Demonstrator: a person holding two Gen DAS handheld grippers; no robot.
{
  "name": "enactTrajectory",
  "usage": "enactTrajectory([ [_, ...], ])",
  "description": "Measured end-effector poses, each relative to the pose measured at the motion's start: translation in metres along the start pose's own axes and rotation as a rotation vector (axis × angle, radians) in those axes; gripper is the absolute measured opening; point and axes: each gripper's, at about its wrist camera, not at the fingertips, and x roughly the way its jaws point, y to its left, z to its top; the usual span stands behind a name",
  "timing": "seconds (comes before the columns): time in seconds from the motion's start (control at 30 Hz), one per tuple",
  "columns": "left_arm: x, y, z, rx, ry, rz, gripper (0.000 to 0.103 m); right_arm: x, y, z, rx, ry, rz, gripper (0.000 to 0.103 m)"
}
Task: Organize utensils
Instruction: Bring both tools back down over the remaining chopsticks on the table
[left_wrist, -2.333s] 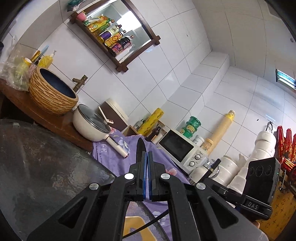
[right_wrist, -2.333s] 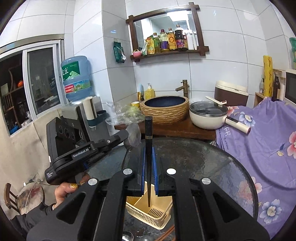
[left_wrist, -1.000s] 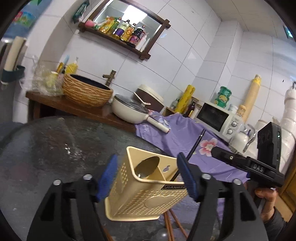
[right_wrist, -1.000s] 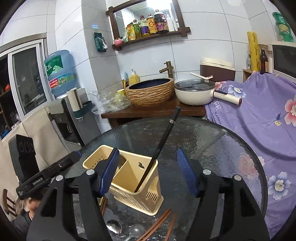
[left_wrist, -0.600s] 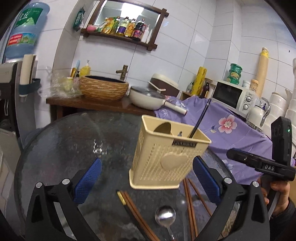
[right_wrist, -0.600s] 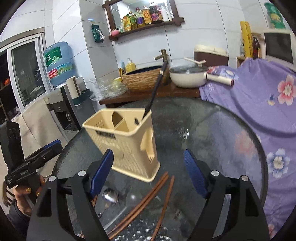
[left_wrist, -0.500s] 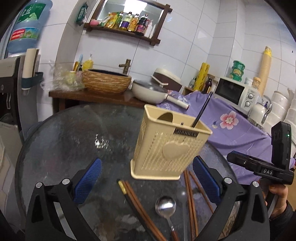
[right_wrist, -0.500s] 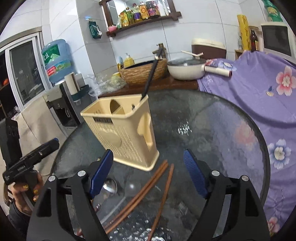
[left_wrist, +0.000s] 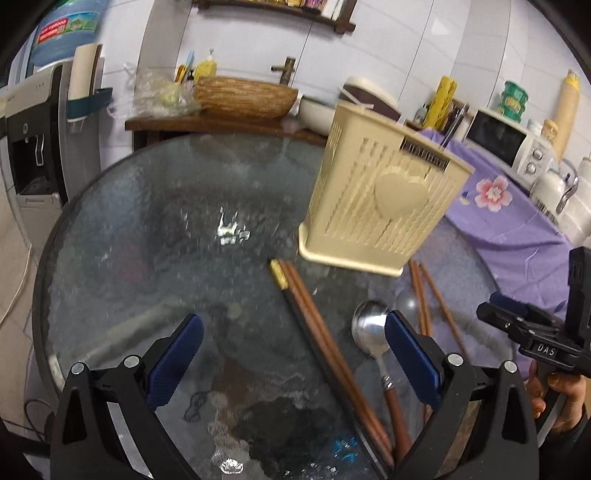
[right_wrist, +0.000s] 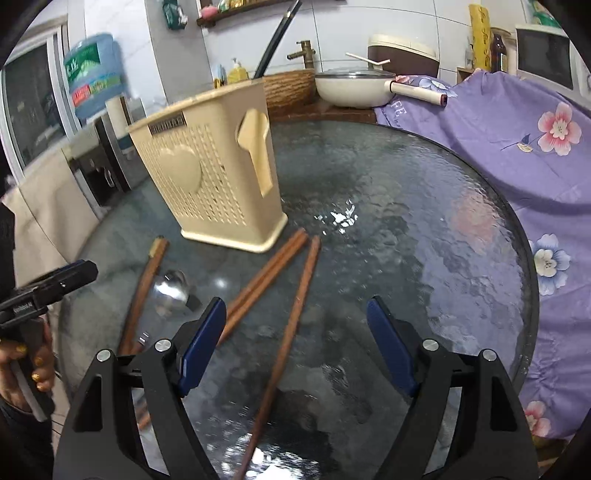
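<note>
A cream perforated utensil holder stands on the round glass table. A black chopstick leans out of its top. Brown chopsticks and a metal spoon with a brown handle lie in front of it. In the right wrist view, brown chopsticks and the spoon bowl lie below the holder. My left gripper is open and empty above the chopsticks. My right gripper is open and empty over one chopstick.
A purple flowered cloth covers the counter to the right, with a microwave. A wooden shelf behind the table holds a wicker basin and a white pan. A water dispenser stands at the left.
Both grippers were shut on utensils, then opened; a black chopstick now stands in the holder. Both grippers have dropped low toward the chopsticks and spoon on the table.
</note>
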Motion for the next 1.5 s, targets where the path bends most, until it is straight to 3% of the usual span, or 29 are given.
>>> enactTrajectory([
  [0.1, 0.005, -0.001, -0.006, 0.005, 0.023, 0.007, 0.095, 0.010, -0.001, -0.004, -0.005, 0.045, -0.006, 0.075],
  [0.4, 0.022, -0.007, -0.008, 0.043, 0.096, 0.040, 0.071, 0.041, 0.006, 0.000, -0.016, 0.135, -0.025, 0.053],
  [0.67, 0.041, -0.014, -0.003, 0.092, 0.151, 0.078, 0.054, 0.049, 0.015, 0.006, -0.024, 0.161, -0.061, 0.044],
  [1.1, 0.043, -0.017, 0.000, 0.153, 0.142, 0.152, 0.050, 0.051, 0.021, 0.005, -0.076, 0.158, -0.101, 0.043],
  [1.3, 0.036, -0.006, -0.002, 0.112, 0.146, 0.141, 0.049, 0.047, 0.019, 0.003, -0.058, 0.153, -0.096, 0.039],
  [1.5, 0.042, -0.009, 0.002, 0.139, 0.149, 0.157, 0.049, 0.047, 0.020, 0.003, -0.080, 0.151, -0.115, 0.039],
])
